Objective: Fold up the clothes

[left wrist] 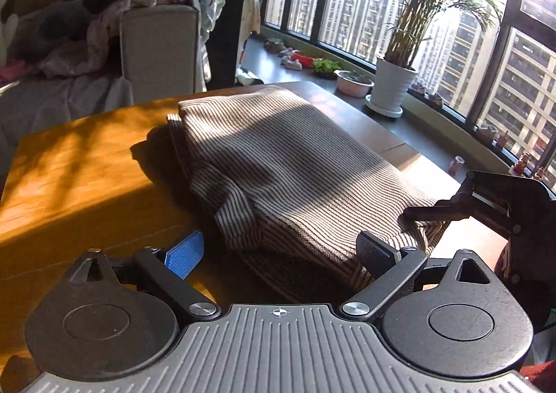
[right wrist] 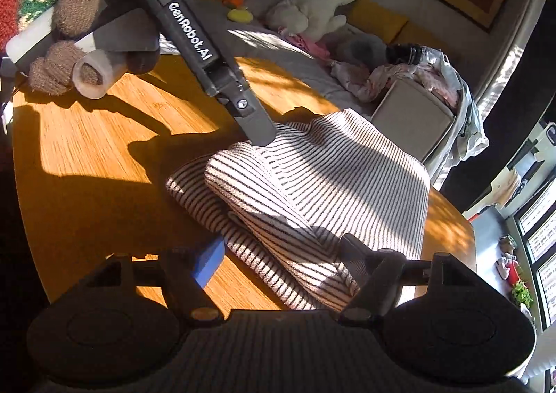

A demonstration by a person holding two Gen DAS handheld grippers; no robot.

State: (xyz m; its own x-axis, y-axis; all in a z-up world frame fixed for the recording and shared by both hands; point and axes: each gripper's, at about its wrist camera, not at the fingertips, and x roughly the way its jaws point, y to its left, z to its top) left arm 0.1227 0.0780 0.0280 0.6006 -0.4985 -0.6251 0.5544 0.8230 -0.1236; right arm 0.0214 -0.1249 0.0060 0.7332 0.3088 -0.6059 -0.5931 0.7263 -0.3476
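A folded brown-and-white striped garment lies on the wooden table. My left gripper stands open at its near edge, blue pad over the bare wood and black pad over the cloth. In the right wrist view, the left gripper's finger touches the garment's far corner, with a knit-gloved hand holding the tool. My right gripper is open too, straddling a near corner of the folded cloth. In the left wrist view the right gripper reaches the garment's right corner.
A grey sofa arm stands just past the table, heaped with loose clothes. A white plush toy lies on the sofa. A potted plant and bowls line the window sill.
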